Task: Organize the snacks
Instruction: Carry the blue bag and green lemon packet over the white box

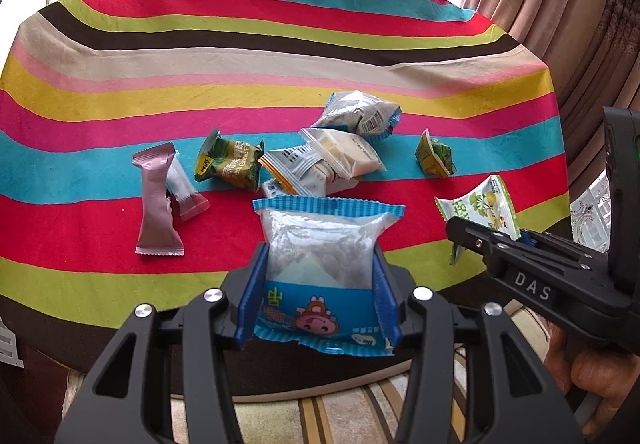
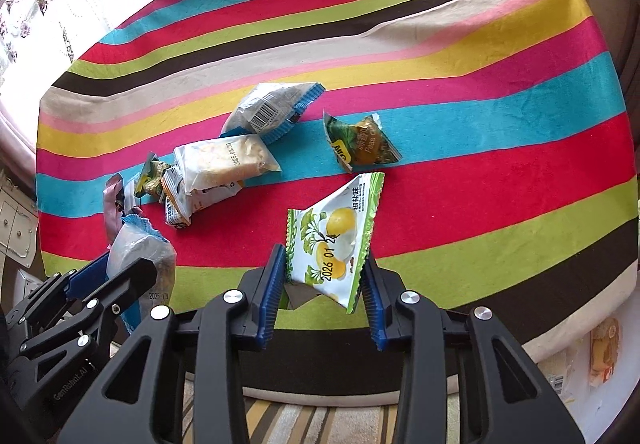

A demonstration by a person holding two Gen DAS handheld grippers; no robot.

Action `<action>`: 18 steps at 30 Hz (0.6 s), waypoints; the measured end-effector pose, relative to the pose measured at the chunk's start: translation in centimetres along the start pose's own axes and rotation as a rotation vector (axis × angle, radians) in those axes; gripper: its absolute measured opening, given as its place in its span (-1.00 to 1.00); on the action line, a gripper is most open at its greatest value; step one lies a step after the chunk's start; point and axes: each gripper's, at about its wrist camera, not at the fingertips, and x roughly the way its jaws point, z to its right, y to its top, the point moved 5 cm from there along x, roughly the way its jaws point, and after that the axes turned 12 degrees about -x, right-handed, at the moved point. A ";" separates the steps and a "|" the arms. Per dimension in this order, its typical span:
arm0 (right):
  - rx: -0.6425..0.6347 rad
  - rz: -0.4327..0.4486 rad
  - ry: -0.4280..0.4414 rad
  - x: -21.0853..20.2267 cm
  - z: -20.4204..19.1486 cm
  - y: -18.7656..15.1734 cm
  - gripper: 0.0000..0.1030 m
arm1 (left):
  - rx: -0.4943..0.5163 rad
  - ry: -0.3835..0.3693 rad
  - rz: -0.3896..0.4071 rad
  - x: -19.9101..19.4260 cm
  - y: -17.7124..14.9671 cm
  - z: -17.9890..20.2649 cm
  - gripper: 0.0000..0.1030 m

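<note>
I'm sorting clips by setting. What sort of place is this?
Probably a room in a home: a table under a striped cloth, heavy curtains beside a bright window, and a striped rug on the floor.

Snack packets crowd the middle of the striped worktop (image 1: 280,43): pink wrappers (image 1: 158,199), a green pea packet (image 1: 228,163), a white packet pile (image 1: 332,159), another green packet (image 1: 434,157); the far stripes lie open; the right half (image 2: 500,163) is clear beyond the curtain (image 1: 560,3).
</note>
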 end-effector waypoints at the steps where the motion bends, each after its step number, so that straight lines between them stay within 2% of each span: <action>1: 0.004 0.002 0.000 -0.3 0.3 -0.2 -0.29 | 0.004 0.000 -0.002 0.0 -0.2 0.3 -0.06; 18: 0.066 0.041 -0.059 -5.2 6.1 -3.9 -0.29 | 0.125 -0.034 -0.036 -0.5 -3.2 7.7 -0.06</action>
